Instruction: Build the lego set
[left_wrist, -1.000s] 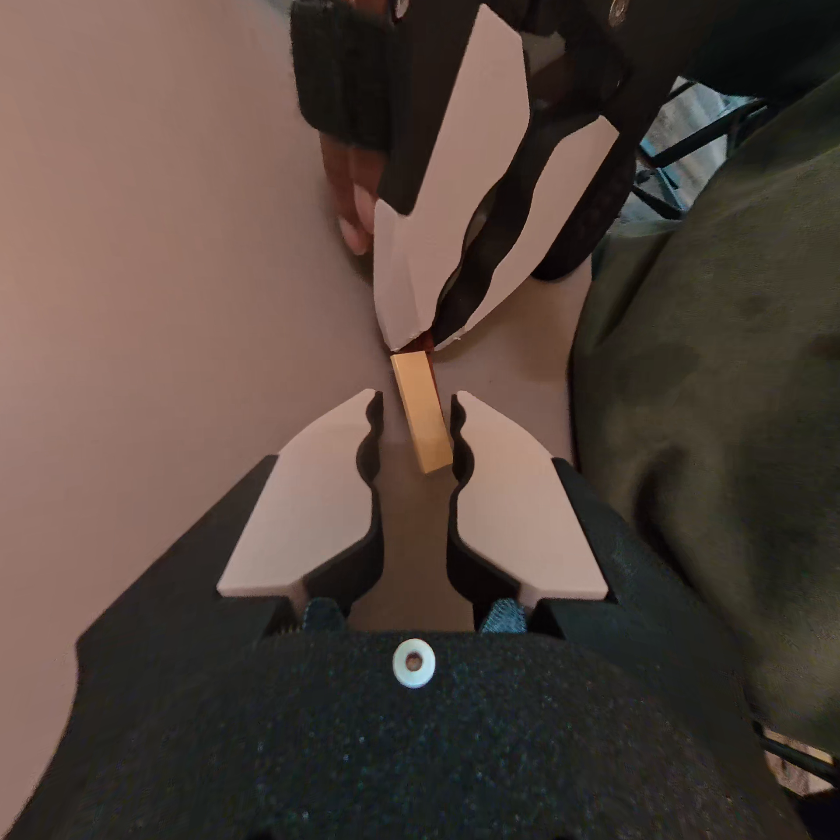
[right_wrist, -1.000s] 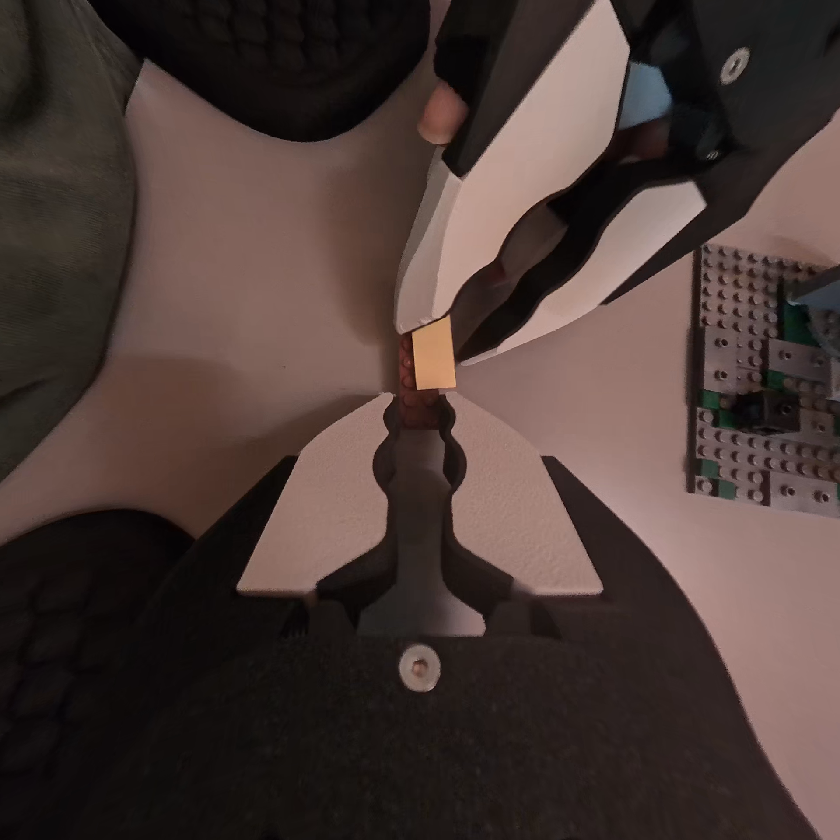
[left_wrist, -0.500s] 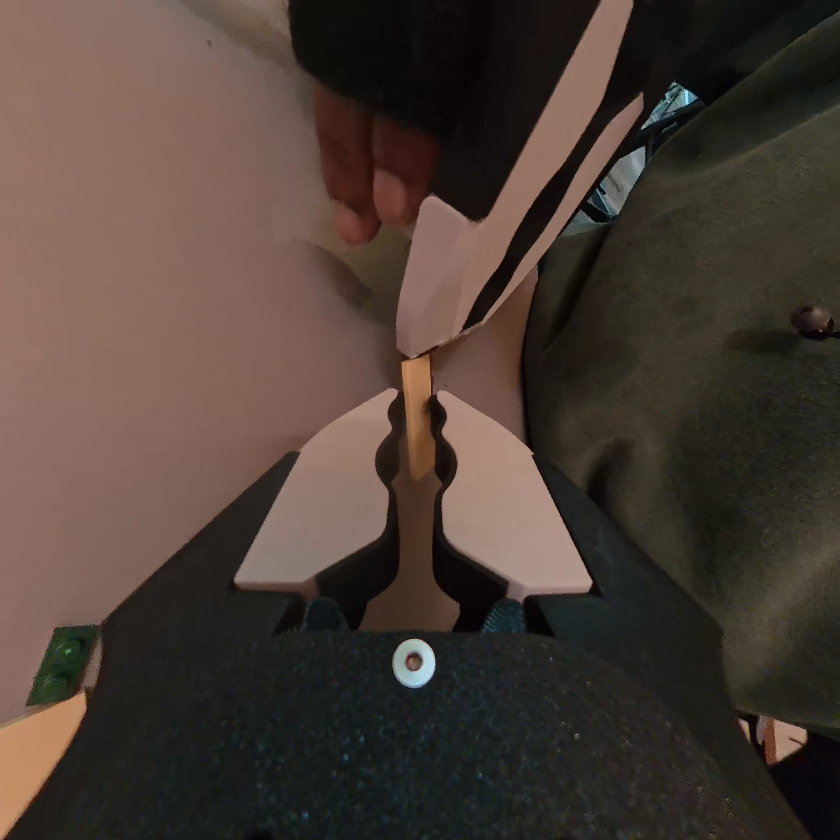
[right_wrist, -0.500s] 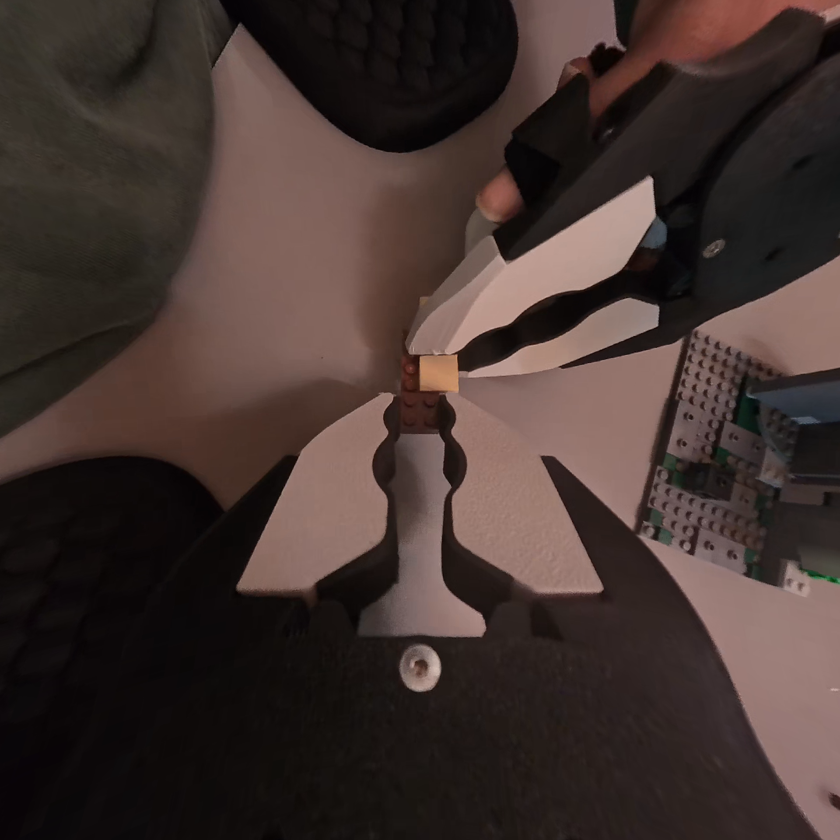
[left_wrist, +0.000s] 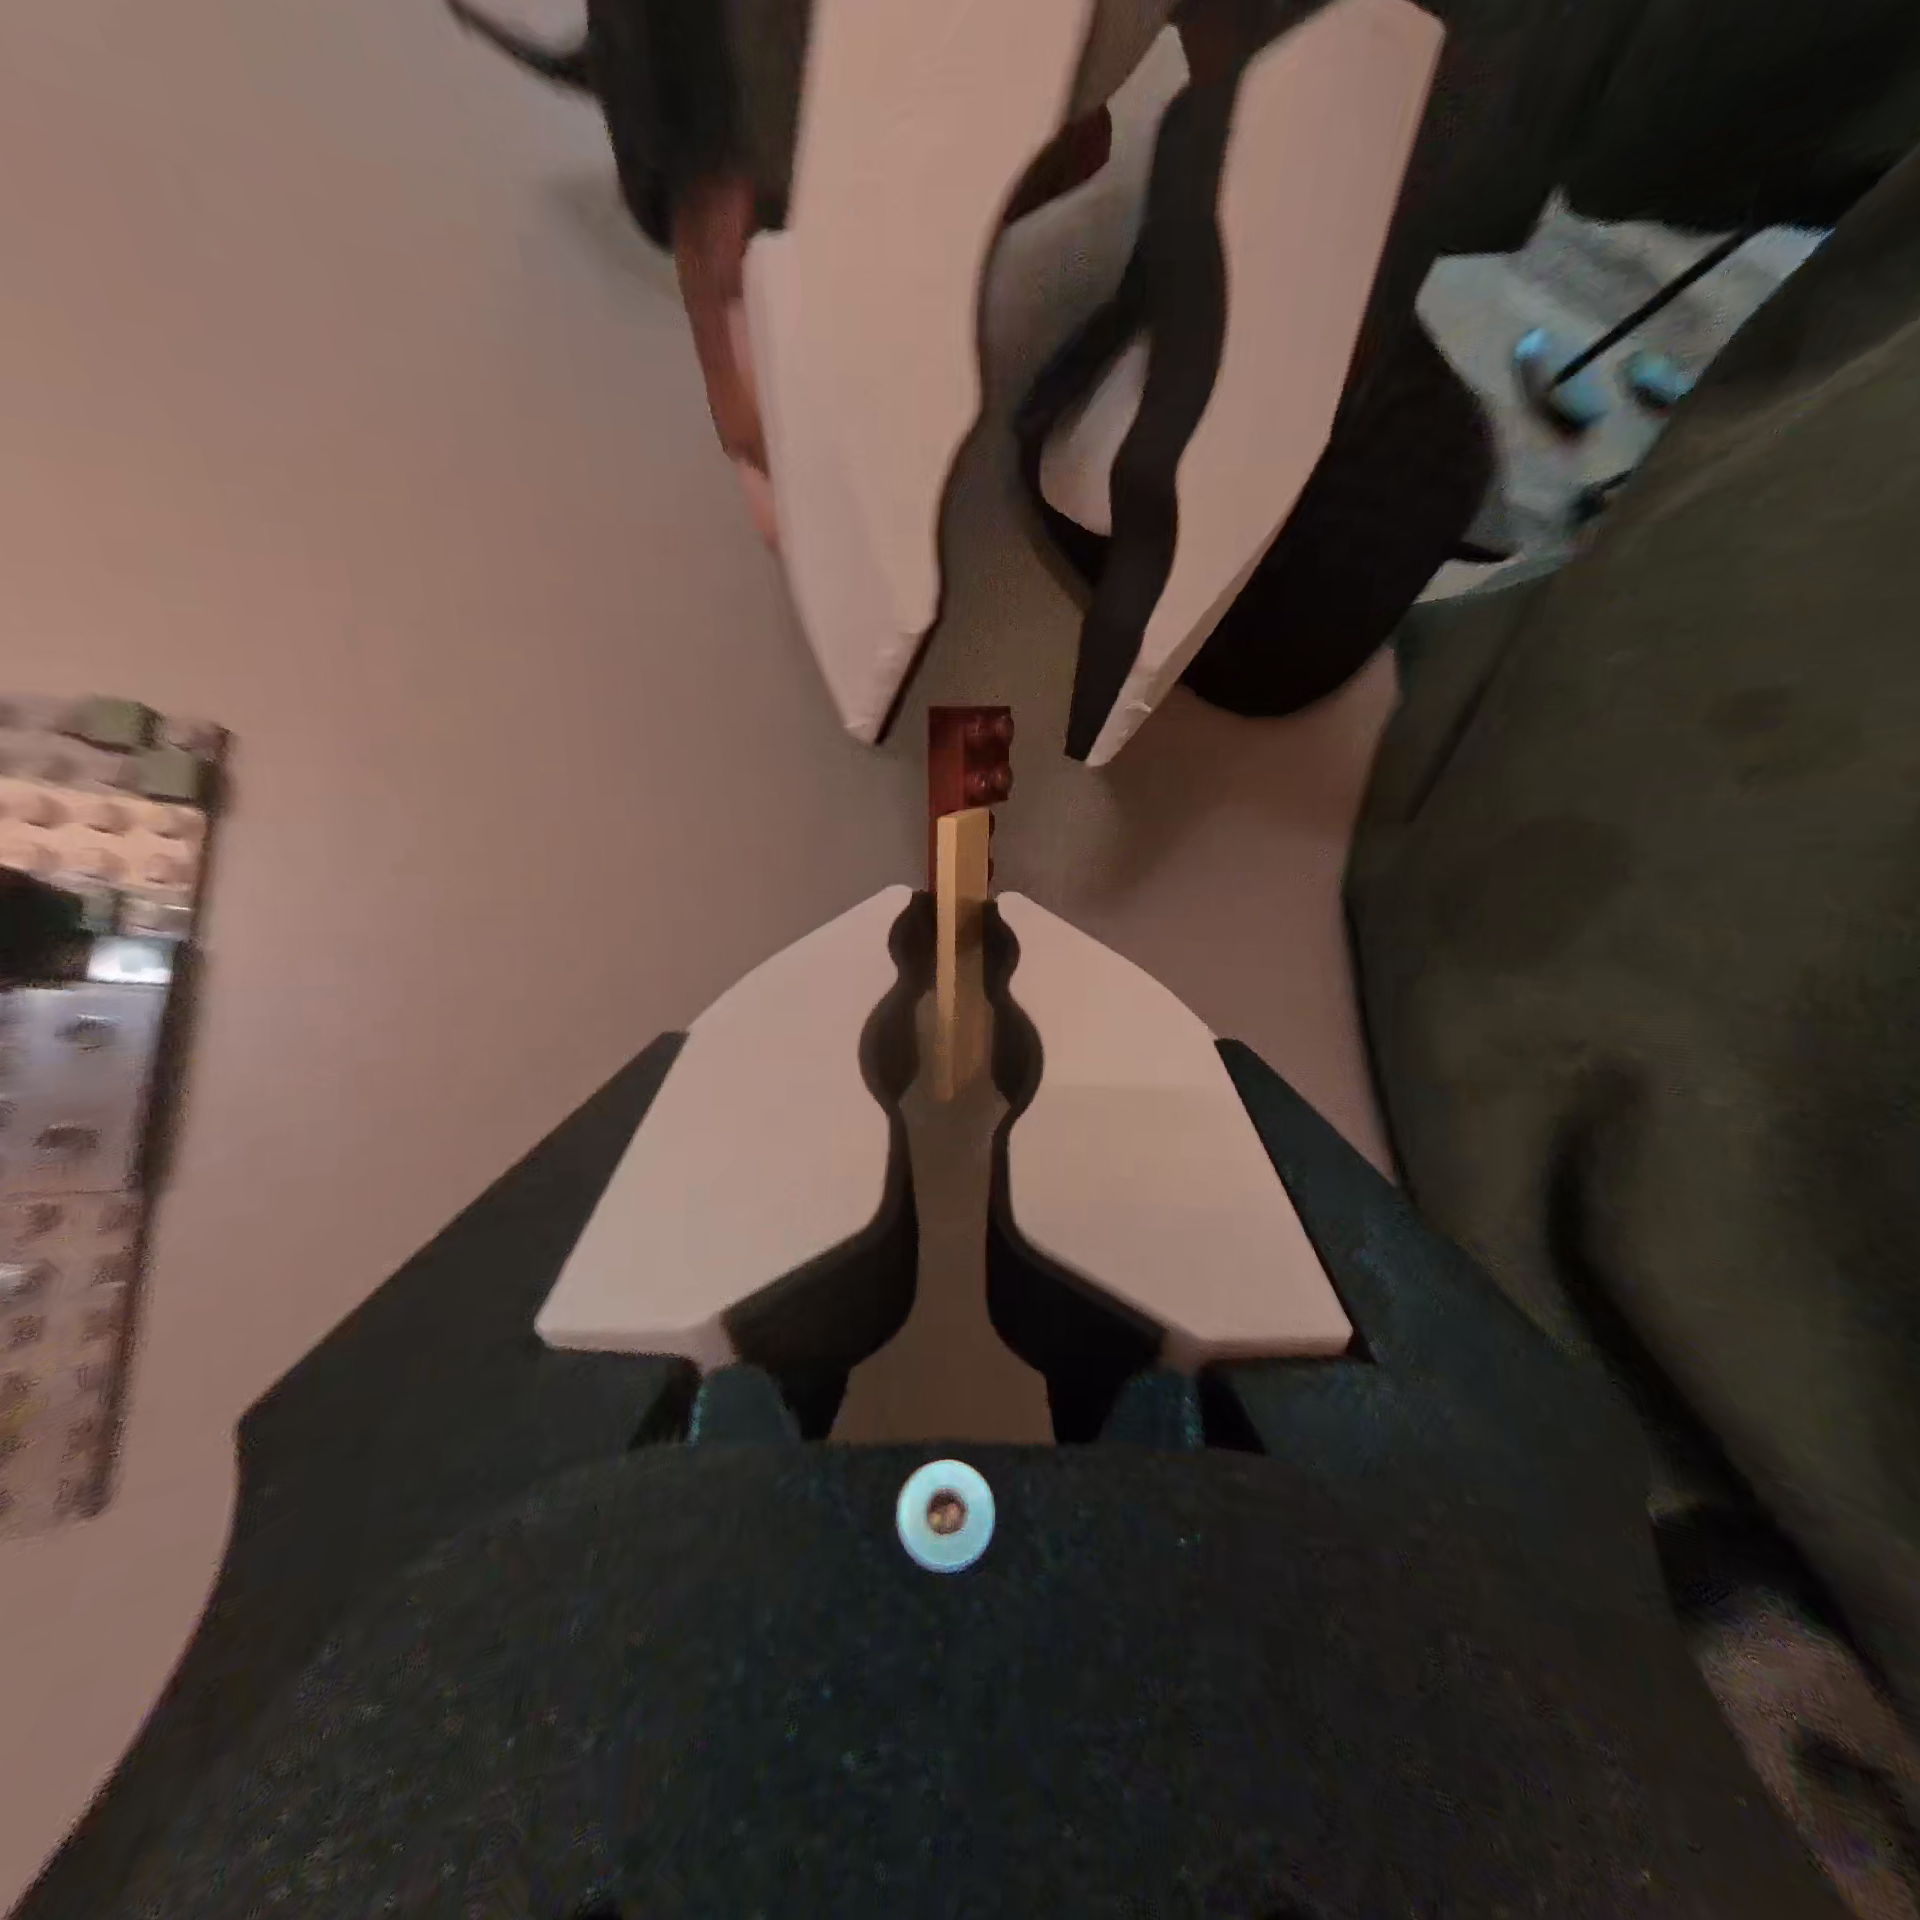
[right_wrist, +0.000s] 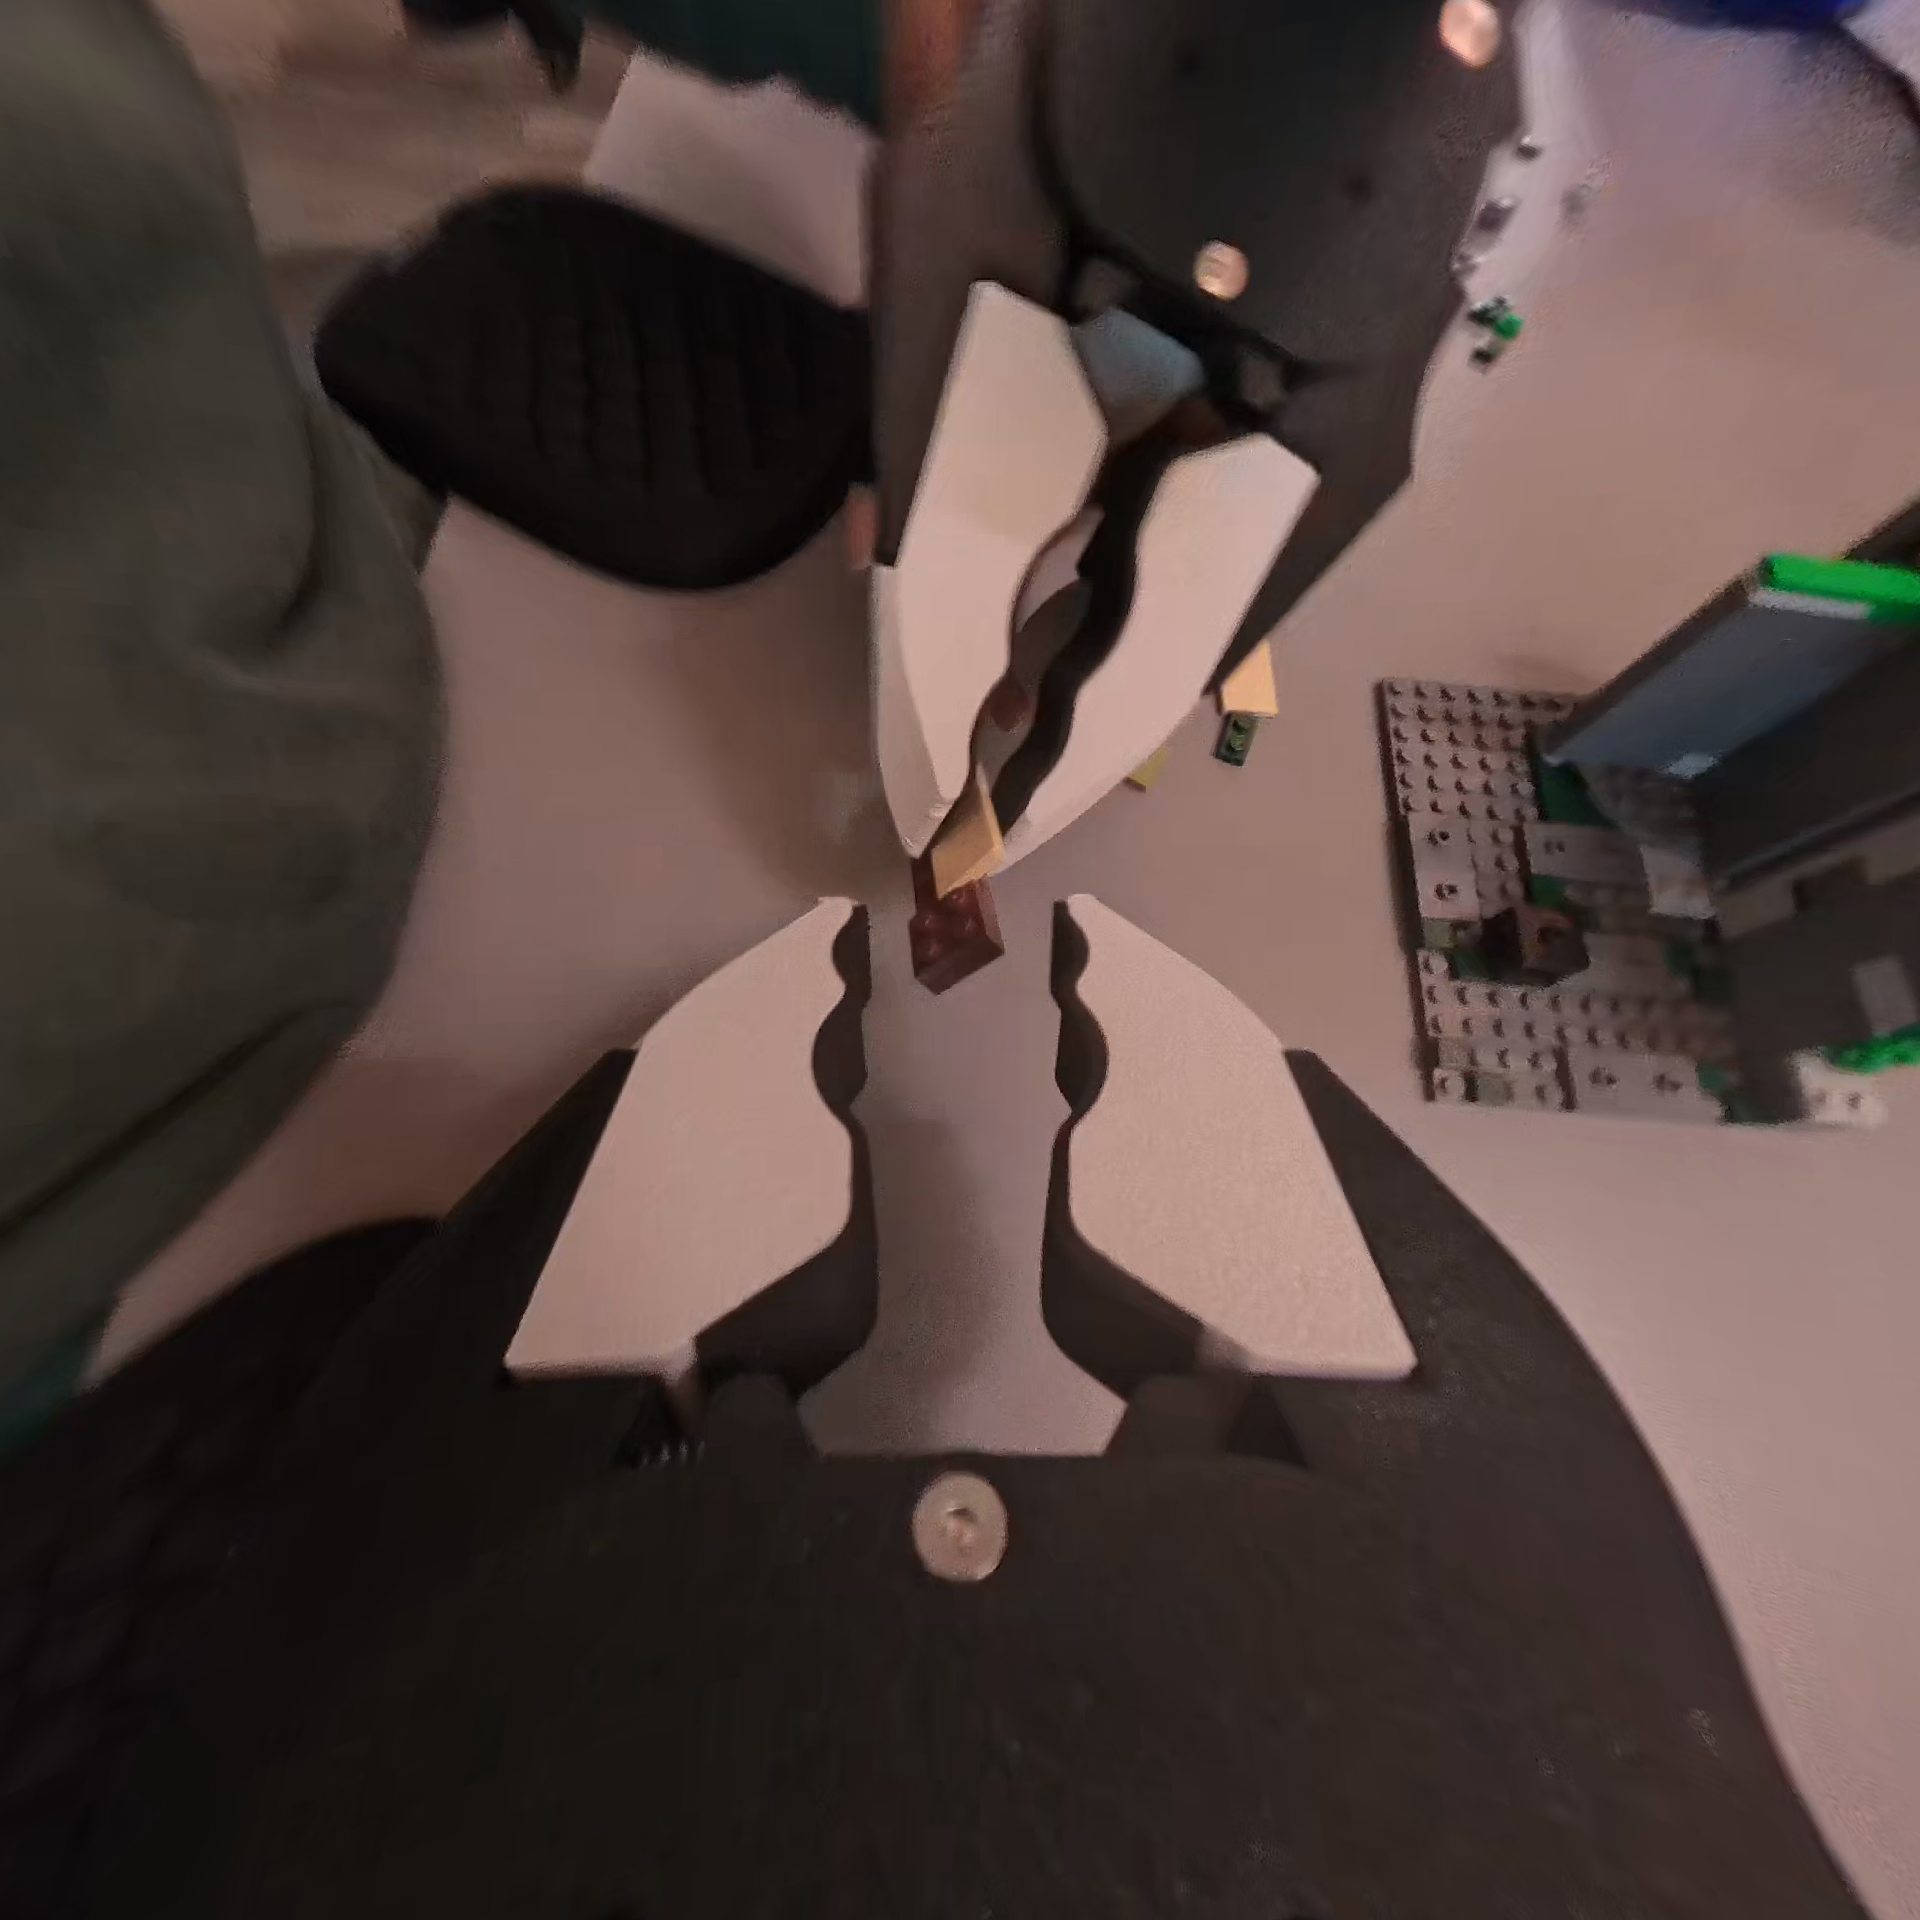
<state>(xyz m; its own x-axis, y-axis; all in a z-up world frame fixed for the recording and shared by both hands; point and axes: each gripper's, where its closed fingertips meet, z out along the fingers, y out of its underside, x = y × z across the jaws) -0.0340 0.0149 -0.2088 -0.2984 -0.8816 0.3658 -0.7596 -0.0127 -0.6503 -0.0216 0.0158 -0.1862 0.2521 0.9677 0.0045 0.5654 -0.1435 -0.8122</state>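
Observation:
My left gripper (left_wrist: 956, 899) is shut on a thin tan plate (left_wrist: 958, 935) held on edge. A dark brown studded brick (left_wrist: 971, 753) is stuck to the plate's far end. My right gripper (right_wrist: 956, 909) is open, its fingertips on either side of the brown brick (right_wrist: 956, 935) without touching it. In the right wrist view the left gripper (right_wrist: 961, 847) comes down from above with the tan plate (right_wrist: 971, 847) in it. In the left wrist view the right gripper (left_wrist: 977, 740) hangs open above the brick.
A grey studded baseplate (right_wrist: 1475, 810) with a partly built grey, green and blue model (right_wrist: 1745, 707) lies right on the pale table; it shows blurred in the left wrist view (left_wrist: 94, 1039). Loose small pieces (right_wrist: 1242, 717) lie beside it. A person's green clothing (left_wrist: 1662, 935) is close. The tips of both grippers are at nearly the same place.
My left gripper closed on the tan plate. My right gripper, shut on the brown brick before, has opened and let it go. Both views have shifted toward the baseplate.

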